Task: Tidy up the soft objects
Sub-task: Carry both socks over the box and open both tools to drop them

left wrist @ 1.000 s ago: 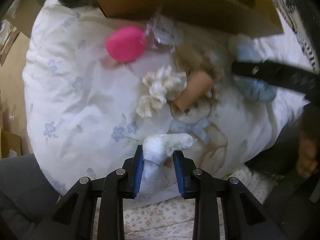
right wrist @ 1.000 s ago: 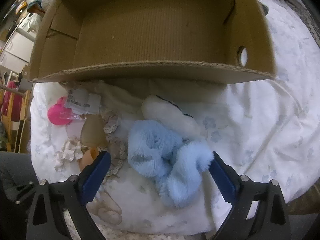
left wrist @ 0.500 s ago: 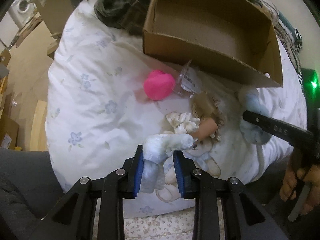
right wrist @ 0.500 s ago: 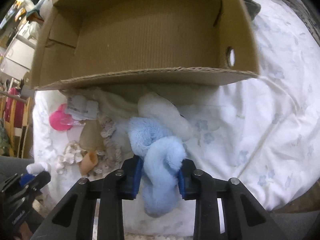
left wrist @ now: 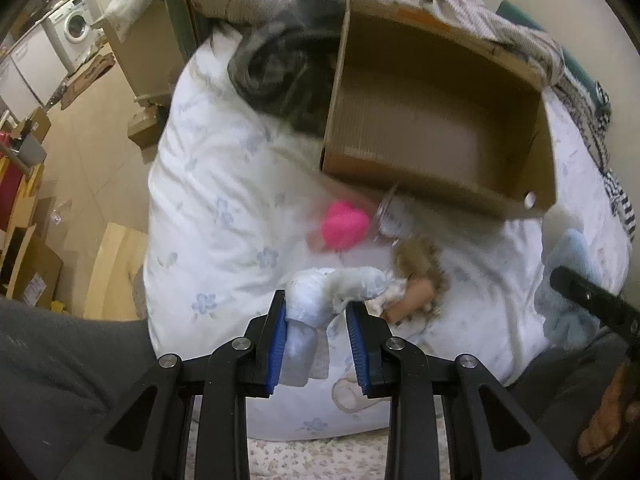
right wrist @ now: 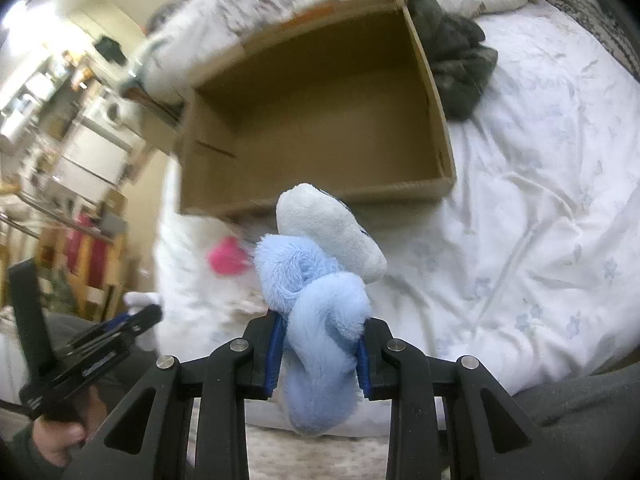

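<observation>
My left gripper (left wrist: 316, 322) is shut on a white fluffy toy (left wrist: 332, 292) and holds it above the bed. My right gripper (right wrist: 318, 344) is shut on a light blue and white plush toy (right wrist: 316, 280), lifted off the bed. An empty cardboard box (left wrist: 436, 120) lies open on the bed behind; it also shows in the right wrist view (right wrist: 320, 120). A pink soft toy (left wrist: 346, 226) and a doll with curly hair (left wrist: 416, 280) lie on the bed before the box.
A dark grey garment (left wrist: 276, 68) lies beside the box on the white flowered duvet (left wrist: 208, 200). Striped bedding (left wrist: 612, 184) lies at the right. The floor with boxes (left wrist: 32, 268) is at the left.
Both grippers rose and pulled back from the bed with their toys. The right gripper closed on the blue plush a second ago and lifted it.
</observation>
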`<state>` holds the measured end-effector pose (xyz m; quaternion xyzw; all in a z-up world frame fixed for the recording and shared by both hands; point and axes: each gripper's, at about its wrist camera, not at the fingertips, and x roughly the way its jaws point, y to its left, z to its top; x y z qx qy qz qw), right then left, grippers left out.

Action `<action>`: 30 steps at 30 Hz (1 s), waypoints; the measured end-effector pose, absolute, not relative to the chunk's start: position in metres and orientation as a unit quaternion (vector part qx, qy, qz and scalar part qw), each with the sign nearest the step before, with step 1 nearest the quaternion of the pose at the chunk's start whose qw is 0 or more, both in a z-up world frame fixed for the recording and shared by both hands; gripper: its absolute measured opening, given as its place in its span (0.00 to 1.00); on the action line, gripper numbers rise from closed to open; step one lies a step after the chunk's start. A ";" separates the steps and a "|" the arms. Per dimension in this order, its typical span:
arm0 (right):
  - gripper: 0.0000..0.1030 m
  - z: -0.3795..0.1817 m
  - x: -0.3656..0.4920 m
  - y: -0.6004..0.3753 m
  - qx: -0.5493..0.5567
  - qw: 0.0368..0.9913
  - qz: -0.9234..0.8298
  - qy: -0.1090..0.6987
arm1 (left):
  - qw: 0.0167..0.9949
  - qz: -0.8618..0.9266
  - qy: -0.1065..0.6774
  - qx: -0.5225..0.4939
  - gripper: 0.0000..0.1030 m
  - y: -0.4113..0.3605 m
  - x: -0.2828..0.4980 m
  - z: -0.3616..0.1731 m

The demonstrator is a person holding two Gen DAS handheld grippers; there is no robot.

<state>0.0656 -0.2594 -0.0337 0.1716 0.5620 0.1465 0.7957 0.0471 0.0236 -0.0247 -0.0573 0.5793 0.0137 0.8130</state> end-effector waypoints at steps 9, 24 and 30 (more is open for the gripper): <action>0.31 0.002 0.083 -0.262 0.189 0.828 0.166 0.502 | 0.846 -0.001 0.531 -0.059 0.25 0.018 0.083 0.033; 0.31 0.013 0.156 -0.277 0.201 0.842 0.163 0.473 | 0.859 -0.040 0.508 -0.042 0.25 -0.010 0.181 0.030; 0.31 -0.013 0.183 -0.269 0.210 0.836 0.167 0.479 | 0.865 -0.056 0.498 -0.033 0.25 -0.023 0.202 0.011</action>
